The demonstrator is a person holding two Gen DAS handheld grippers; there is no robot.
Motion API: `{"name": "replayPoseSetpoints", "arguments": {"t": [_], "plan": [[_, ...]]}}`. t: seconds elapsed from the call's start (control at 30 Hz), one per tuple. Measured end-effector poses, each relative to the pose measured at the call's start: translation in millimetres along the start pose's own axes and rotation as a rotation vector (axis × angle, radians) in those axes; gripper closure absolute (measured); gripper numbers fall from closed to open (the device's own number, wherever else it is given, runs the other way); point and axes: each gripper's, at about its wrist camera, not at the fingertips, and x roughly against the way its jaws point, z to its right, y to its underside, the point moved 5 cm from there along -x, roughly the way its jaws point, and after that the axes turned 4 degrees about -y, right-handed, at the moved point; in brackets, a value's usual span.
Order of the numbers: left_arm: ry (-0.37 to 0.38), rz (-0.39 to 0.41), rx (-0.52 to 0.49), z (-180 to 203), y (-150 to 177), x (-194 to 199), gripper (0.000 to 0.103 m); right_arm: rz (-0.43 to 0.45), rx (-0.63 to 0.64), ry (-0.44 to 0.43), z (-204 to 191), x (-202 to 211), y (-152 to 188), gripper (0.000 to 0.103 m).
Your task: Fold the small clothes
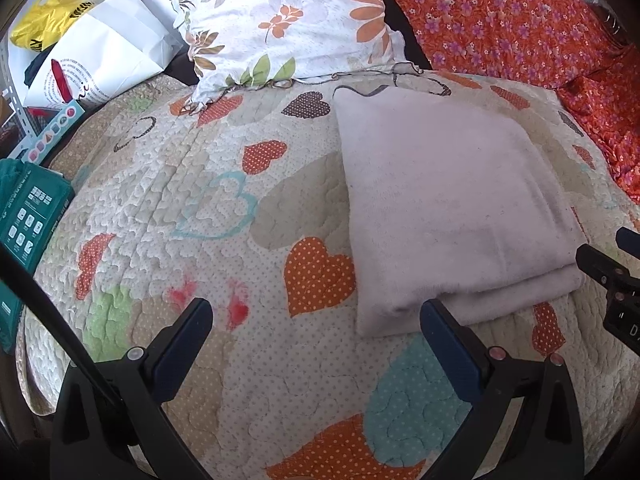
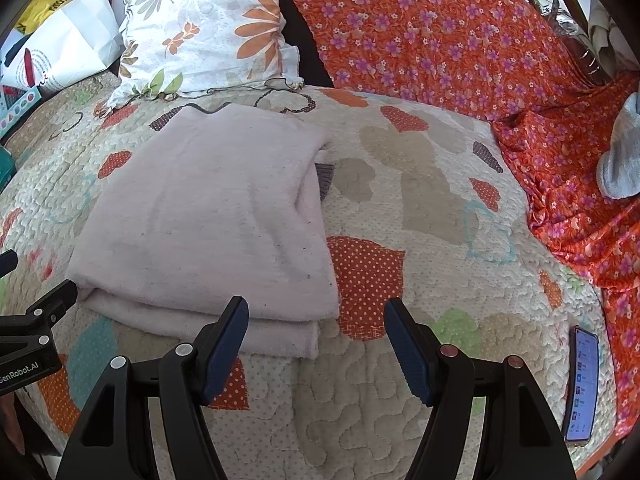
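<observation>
A pale pink garment (image 1: 452,208) lies folded into a flat rectangle on the heart-patterned quilt (image 1: 200,216); it also shows in the right wrist view (image 2: 208,216). My left gripper (image 1: 316,308) is open and empty, just in front of the garment's near left corner. My right gripper (image 2: 316,308) is open and empty, at the garment's near right corner, with its left finger (image 2: 228,332) over the folded edge. Each gripper shows at the edge of the other's view.
A floral pillow (image 1: 288,20) and an orange flowered cloth (image 2: 460,32) lie at the back. A phone (image 2: 582,384) lies on the quilt at the right. A grey sock (image 2: 624,152) rests on the orange cloth. Bags and a teal box (image 1: 28,216) sit at the left.
</observation>
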Motion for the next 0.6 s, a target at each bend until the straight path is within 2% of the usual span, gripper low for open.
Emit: {"name": "replayPoseSetpoints", "arguments": {"t": [0.3,0.6], "plan": [[0.070,-0.017,0.033,2,0,-1,0.000,0.017,-0.005,-0.014,1,4,-1,0.028],[0.102,-0.008,0.049,2,-3,2,0.000,0.015,0.032,-0.024,-10,2,2,0.028]]}}
